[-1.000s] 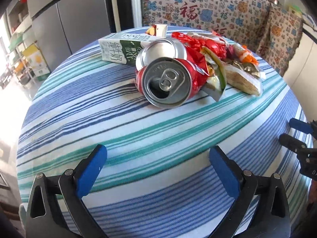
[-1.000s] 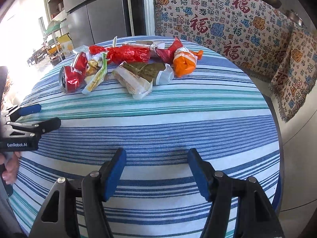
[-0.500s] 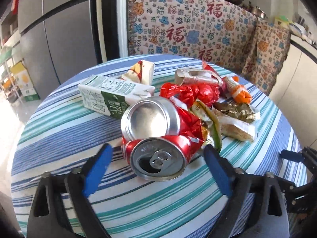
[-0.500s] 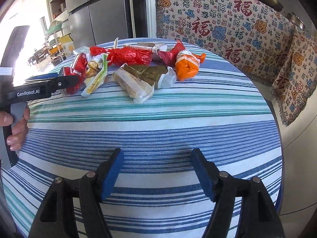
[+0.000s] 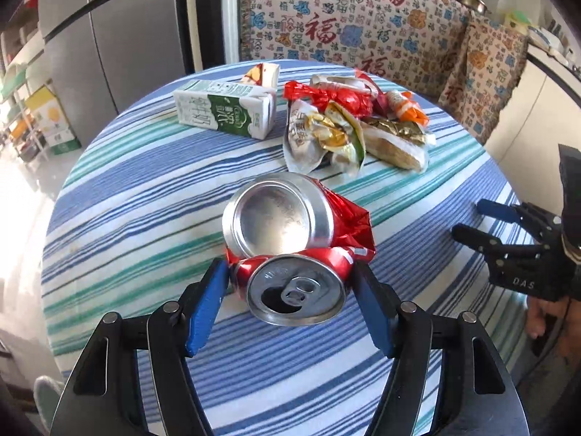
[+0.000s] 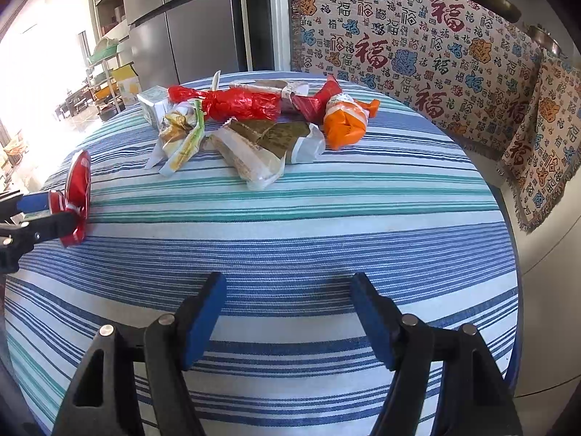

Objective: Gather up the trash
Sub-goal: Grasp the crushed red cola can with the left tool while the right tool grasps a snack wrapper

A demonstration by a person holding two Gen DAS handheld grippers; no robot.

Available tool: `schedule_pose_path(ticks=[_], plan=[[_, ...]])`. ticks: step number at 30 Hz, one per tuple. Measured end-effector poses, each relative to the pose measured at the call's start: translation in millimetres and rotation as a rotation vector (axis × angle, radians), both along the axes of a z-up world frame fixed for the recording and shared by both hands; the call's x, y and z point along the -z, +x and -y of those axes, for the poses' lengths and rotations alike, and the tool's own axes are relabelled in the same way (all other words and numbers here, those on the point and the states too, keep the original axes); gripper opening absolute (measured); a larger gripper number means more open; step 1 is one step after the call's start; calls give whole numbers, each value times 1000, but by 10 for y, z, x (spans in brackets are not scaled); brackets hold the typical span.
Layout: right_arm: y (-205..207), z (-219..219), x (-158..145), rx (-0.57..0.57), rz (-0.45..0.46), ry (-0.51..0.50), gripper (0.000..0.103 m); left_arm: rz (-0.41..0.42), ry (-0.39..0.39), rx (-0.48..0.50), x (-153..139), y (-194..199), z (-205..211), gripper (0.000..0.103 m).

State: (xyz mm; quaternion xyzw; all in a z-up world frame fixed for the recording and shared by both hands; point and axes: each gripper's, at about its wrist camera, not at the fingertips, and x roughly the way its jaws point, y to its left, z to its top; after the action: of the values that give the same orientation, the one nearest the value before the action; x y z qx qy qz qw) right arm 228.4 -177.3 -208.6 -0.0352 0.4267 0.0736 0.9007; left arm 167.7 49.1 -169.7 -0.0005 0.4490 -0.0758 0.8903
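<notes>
Striped table: left gripper now clamped on crushed can, right gripper spread.

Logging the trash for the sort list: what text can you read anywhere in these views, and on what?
"DAS": on the right gripper body, left wrist view.
"福": repeated on the patterned cloth.
"鲜奶": on the milk carton; its small print is blurred.
White snack wrapper: characters too warped to read.
Crushed red can: no readable label.

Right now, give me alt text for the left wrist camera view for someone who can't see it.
The left gripper clamps a crushed red soda can over a round table with a blue and green striped cloth. Behind it lie a green milk carton and a pile of snack wrappers; the right gripper sits open at the right edge.
</notes>
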Motion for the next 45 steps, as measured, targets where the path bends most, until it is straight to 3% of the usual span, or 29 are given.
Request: schedule_pose_path(ticks=[5,11,12,13,14,19,22,26,30,34,36,38,45], plan=[[354,52,-76,-5,-14,155,71,51,-18,-3,71,-93,11,75],[726,-7,-95,15,-9,208,62,45,-71,5,178,-80,-54,88],[782,-12,-70,11,-25,232,52,42,-74,2,185,-71,-73,90],[830,-29,-38,3,-52,242,27,38,-79,-2,193,-70,-92,90],[847,-45,-16,-3,-67,248,25,35,-87,-4,199,-68,-113,91],[550,-154,-61,-62,-109,297,23,28,-103,-26,215,-52,-214,94],[276,-220,-47,-72,-158,256,23,21,-115,-20,226,-42,-230,94],[-30,-272,-20,-103,-192,243,23,30,-192,19,197,-57,-199,99],[-138,-331,-43,-141,-172,186,25,1,-250,-53,245,101,-120,99],[-119,-355,-67,-158,-162,155,25,3,-208,-151,251,266,27,98],[-119,-367,-82,-167,-162,136,25,6,-198,-172,255,285,10,88],[-107,-348,-103,-166,-167,134,25,-10,-186,-153,249,291,-71,86],[-174,-436,-106,-268,-231,140,29,-10,-133,-191,234,209,-534,92]])
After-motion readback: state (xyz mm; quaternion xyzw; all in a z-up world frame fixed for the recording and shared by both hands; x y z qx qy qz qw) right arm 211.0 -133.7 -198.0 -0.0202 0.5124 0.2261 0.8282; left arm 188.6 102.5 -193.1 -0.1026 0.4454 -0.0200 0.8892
